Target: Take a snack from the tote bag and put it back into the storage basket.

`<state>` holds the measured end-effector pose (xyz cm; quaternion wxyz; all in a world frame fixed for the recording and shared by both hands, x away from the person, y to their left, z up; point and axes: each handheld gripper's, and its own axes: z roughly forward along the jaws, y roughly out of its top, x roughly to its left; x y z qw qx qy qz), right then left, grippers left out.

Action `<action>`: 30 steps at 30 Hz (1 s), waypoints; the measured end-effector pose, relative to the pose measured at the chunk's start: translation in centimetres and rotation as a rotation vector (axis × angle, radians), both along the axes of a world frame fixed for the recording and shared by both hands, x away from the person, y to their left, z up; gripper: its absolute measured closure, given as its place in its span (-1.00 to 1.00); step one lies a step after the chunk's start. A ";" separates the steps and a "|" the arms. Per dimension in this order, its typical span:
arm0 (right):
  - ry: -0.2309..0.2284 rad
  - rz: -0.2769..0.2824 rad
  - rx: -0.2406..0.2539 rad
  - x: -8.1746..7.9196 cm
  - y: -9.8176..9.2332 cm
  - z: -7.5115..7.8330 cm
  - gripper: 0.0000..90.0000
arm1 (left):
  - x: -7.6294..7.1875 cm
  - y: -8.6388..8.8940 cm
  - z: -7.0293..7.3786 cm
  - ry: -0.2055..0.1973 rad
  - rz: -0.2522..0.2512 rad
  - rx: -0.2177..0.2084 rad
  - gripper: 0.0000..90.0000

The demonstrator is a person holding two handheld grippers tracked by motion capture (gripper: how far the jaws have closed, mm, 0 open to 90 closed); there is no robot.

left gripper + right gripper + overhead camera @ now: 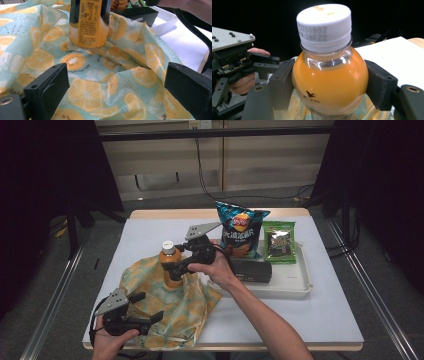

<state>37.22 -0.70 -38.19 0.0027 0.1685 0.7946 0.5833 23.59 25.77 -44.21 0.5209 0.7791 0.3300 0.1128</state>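
Note:
An orange juice bottle (171,262) with a white cap stands upright over a fruit-print cloth bag (185,312). My right gripper (174,270) is shut on the bottle's body. In the right gripper view both pads (283,82) press the sides of the bottle (328,75). My left gripper (147,306) is at the table's front left, open over the cloth with nothing between its jaws. In the left gripper view the bottle (86,25) has its base at the folds of the cloth (130,62) beyond the left gripper (117,87).
A white tray (300,287) to the right holds a blue chips bag (241,230), a green snack packet (280,241) and a black box (250,271). The white table top ends just in front of the left hand.

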 end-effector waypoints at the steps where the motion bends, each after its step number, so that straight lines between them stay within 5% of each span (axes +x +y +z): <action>1: 0.001 -0.002 0.002 -0.1 -0.1 0.3 -0.32 | 0.0 0.0 0.0 -0.001 -0.001 0.000 -0.91; 30: -0.008 -0.038 0.015 -0.4 -0.3 3.7 -0.32 | 0.0 0.1 0.1 -0.002 0.019 -0.004 -0.92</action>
